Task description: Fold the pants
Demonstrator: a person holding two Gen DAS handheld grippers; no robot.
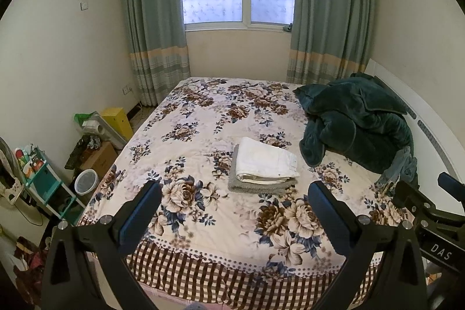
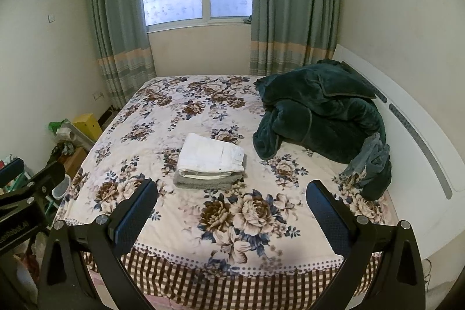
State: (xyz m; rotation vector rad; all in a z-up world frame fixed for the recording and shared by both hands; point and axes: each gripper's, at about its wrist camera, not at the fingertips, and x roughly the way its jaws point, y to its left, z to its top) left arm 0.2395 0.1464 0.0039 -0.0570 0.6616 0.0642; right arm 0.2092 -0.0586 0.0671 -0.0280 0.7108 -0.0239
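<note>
Folded white pants (image 1: 266, 161) lie on top of a folded grey garment (image 1: 255, 185) in the middle of the floral bed (image 1: 203, 118). The same stack shows in the right wrist view, white pants (image 2: 210, 154) over the grey garment (image 2: 203, 181). My left gripper (image 1: 234, 207) is open and empty, held above the bed's near edge, short of the stack. My right gripper (image 2: 232, 204) is open and empty, at the same distance. A crumpled blue-grey denim garment (image 2: 369, 156) lies at the bed's right side, and in the left wrist view (image 1: 399, 164).
A dark green plush blanket (image 2: 319, 112) is heaped at the right by the white headboard (image 2: 407, 118). Left of the bed stand boxes (image 1: 100, 156), a yellow box (image 1: 117, 121), a white bin (image 1: 86, 182) and a teal shelf (image 1: 43, 182). Curtained window at the back.
</note>
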